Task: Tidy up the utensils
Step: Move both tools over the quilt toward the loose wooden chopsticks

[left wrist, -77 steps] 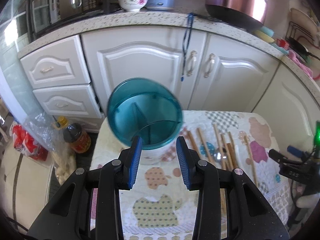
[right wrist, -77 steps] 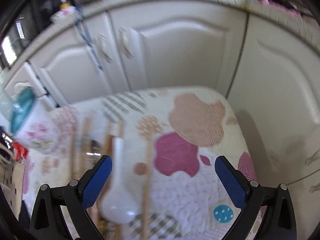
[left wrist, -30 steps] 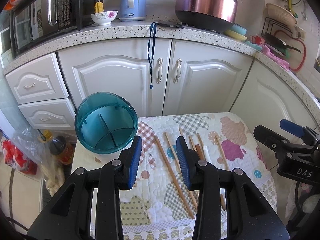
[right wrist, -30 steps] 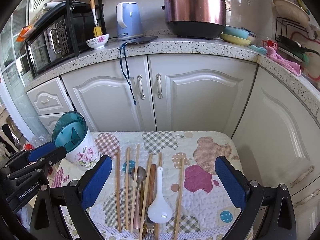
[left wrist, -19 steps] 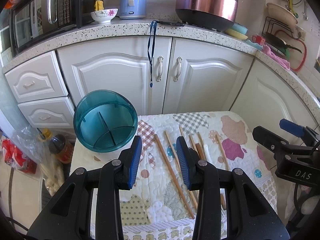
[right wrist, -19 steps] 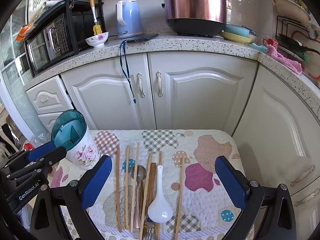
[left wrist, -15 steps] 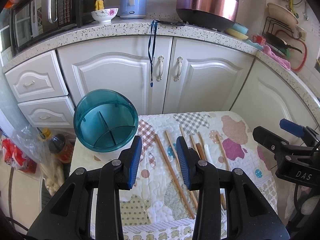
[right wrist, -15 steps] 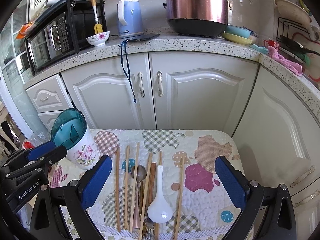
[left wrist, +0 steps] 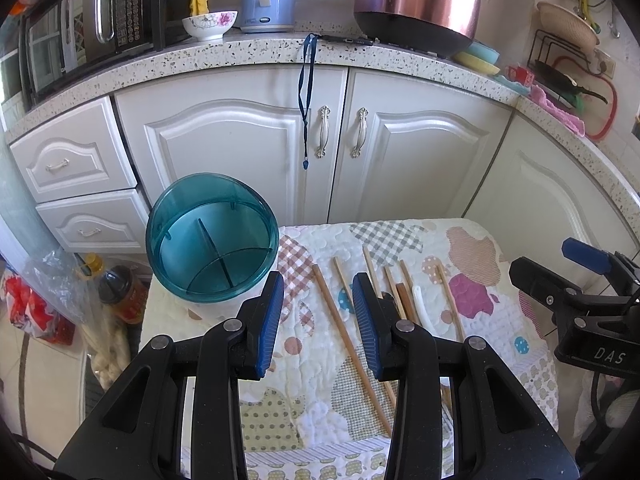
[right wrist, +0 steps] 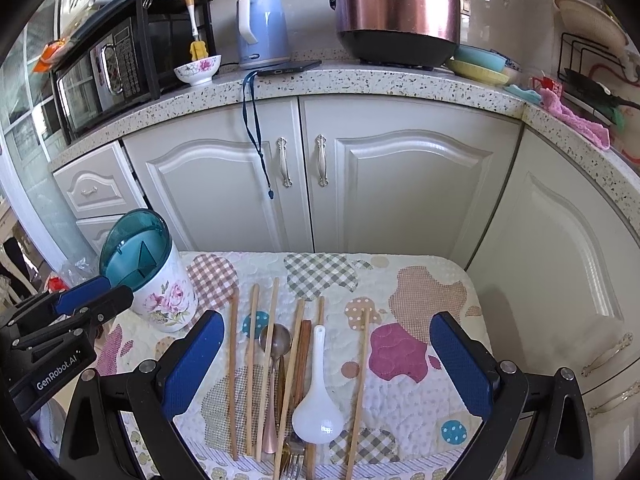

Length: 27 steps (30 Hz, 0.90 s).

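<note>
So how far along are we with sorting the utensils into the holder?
Nothing looks sorted yet: the utensil holder shows bare compartments. Nothing is in hand: the left gripper and right gripper are both open and hold nothing. All is left: the chopsticks, metal spoon, white spoon and fork lie on the cloth.

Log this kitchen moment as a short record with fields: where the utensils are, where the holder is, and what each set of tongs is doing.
surface: quilted patchwork cloth
holder: floral utensil holder with teal divided rim, at the cloth's left rear corner, nothing in it
utensils: wooden chopsticks, metal spoon, white soup spoon and a fork, lying side by side on the cloth
left tongs: open, holding nothing, above the cloth beside the holder
right tongs: wide open, holding nothing, above the utensil row
</note>
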{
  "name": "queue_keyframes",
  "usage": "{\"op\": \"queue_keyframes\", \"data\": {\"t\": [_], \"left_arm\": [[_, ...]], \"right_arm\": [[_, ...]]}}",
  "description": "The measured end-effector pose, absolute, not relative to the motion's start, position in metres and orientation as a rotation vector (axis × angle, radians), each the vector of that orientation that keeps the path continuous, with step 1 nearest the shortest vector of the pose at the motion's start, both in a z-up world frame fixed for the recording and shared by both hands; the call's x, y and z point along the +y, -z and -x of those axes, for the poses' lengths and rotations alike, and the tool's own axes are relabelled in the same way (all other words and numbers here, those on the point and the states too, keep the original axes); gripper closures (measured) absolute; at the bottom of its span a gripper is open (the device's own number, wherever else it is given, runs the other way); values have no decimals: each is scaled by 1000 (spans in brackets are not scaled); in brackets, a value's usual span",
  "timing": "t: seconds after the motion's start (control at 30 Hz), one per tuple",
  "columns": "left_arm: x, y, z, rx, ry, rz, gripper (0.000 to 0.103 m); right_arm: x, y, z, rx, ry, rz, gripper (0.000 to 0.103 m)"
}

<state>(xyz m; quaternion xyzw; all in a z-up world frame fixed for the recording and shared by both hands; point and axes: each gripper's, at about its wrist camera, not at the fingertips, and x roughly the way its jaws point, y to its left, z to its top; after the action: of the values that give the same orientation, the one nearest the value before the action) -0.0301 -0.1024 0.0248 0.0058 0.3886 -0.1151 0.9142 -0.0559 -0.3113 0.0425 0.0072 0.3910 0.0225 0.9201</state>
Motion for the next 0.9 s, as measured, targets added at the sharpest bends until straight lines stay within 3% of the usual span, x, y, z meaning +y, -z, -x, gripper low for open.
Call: {"op": "queue_keyframes", "data": {"t": [0.9], "left_arm": [[-107,-15,23,829,234,-13,68]], "right_arm": [[-310,-30,50,853,-83,-11,0]]}}
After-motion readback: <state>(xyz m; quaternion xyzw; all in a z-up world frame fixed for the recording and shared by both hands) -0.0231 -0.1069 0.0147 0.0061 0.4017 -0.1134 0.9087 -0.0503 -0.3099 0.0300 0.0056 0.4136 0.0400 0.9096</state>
